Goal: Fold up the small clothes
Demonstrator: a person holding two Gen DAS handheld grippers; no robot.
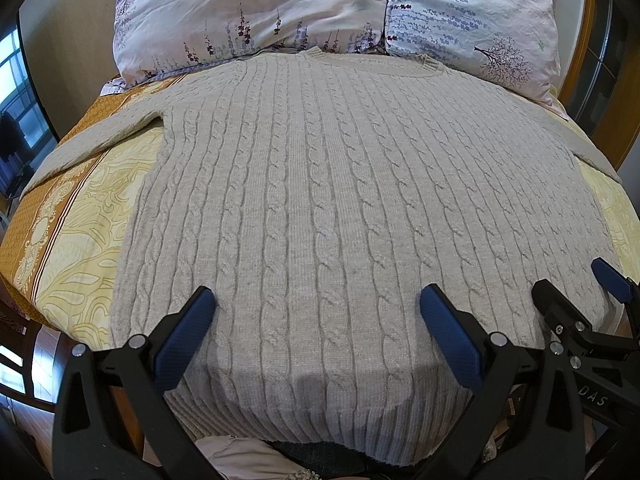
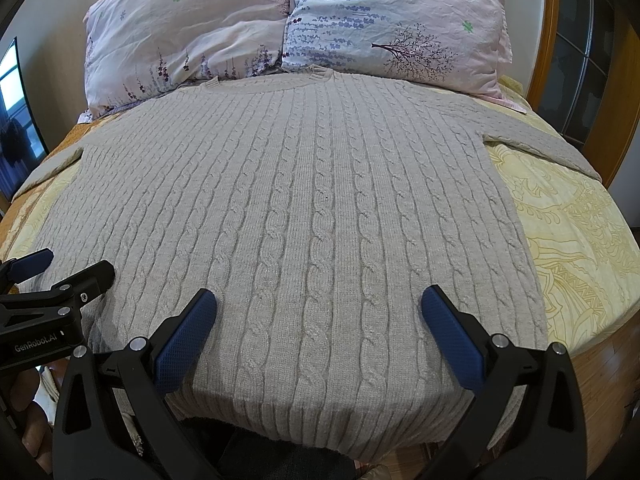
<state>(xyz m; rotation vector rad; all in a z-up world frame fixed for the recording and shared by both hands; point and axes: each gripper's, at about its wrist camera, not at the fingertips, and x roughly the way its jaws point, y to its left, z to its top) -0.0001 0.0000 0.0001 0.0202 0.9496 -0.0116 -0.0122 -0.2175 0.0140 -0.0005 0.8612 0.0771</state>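
A beige cable-knit sweater (image 1: 320,184) (image 2: 304,200) lies flat and face up on the bed, collar (image 1: 372,62) toward the pillows and ribbed hem (image 1: 320,412) draped over the near edge. Its sleeves spread out sideways, the left sleeve (image 1: 100,140) to one side and the right sleeve (image 2: 540,140) to the other. My left gripper (image 1: 317,296) (image 2: 76,264) hovers open above the lower left part of the body. Beside it, my right gripper (image 2: 318,298) (image 1: 572,280) stands open over the lower right part. Neither holds any cloth.
Two floral pillows (image 1: 248,12) (image 2: 392,20) lean at the head of the bed behind the collar. A yellow patterned bedspread (image 1: 80,220) (image 2: 580,240) shows on both sides of the sweater. A wooden headboard (image 2: 548,40) rises at the back right, and wood floor (image 2: 608,368) lies beyond the bed edge.
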